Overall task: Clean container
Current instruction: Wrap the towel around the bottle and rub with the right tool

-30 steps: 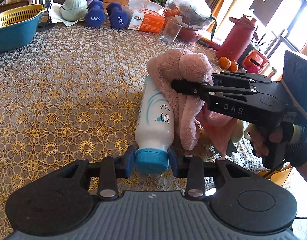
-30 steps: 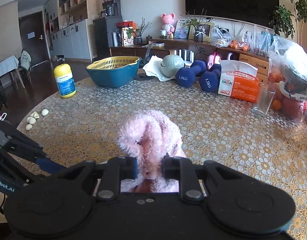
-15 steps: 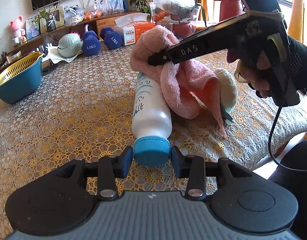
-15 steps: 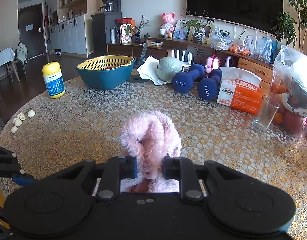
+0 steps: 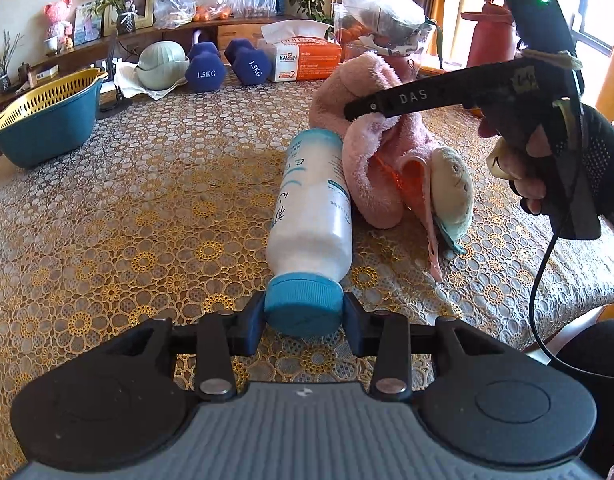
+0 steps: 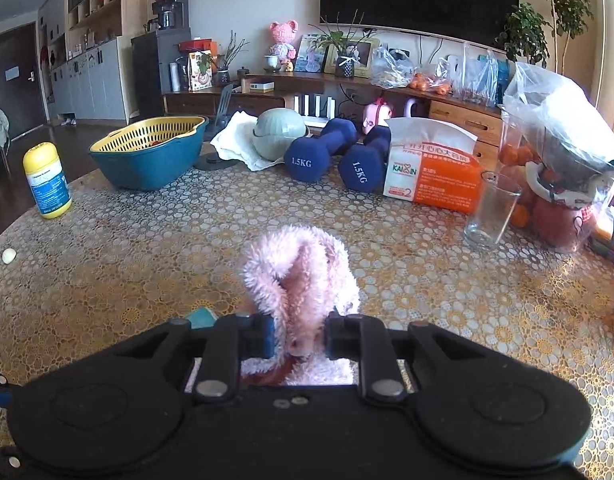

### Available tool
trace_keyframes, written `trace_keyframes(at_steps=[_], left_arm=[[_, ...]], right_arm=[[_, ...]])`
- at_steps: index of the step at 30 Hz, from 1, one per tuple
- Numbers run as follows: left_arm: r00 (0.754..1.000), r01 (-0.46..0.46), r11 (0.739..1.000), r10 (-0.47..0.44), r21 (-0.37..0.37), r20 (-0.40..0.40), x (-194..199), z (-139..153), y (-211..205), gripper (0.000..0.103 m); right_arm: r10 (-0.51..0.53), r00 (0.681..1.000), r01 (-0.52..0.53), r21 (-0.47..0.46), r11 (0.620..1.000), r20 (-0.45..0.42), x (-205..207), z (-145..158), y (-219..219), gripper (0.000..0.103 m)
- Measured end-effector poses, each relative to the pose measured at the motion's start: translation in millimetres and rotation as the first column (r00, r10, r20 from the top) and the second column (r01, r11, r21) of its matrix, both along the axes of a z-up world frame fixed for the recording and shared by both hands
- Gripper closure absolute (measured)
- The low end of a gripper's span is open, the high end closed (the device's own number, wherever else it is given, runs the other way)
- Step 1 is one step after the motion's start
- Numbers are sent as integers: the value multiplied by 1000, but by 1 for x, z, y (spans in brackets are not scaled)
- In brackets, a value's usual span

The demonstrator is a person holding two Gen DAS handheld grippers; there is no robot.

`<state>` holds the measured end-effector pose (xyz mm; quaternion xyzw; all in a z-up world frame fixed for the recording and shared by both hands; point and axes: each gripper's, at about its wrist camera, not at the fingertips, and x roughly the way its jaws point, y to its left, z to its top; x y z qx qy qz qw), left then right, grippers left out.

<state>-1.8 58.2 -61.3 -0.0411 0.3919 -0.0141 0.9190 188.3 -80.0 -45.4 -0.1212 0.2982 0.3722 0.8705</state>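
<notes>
Pink cloth (image 5: 371, 152), pinched tight in the right claw (image 6: 299, 334), touches the white bottle (image 5: 311, 216) lying on the table (image 5: 107, 220), its blue cap (image 5: 303, 308) squeezed by the left claw (image 5: 305, 314), so wiping looks underway, not finished.

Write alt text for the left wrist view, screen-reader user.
The left gripper clamps the blue cap of a white bottle lying on a gold-patterned tablecloth. To its right, the right gripper, held in a gloved hand, presses a fluffy pink cloth against the bottle's far end. Dumbbells, a tissue box and a teal basin sit behind.
</notes>
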Motion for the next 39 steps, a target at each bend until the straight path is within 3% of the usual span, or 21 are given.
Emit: trace_keyframes(at_steps=[9,20,31,39], left_arm=[[999,-18,999,20,-41,47,1,24,3,64],[994,4,1000,-2,-12,110,-4,58,-5,64],[995,-15,996,22,-83,94,0,62,9,64],[995,-12,996,21,-90,98,4,65,11,64]], right_arm=[[186,981,-189,58,980,56,-49,35,-26,84],[424,905,-426,92,900,50,-107,61,-19,84],[331,942,-334,57,941,53,-78,48,-2,84],[196,980,-195,19,981,-22,-33,19,-3,83]])
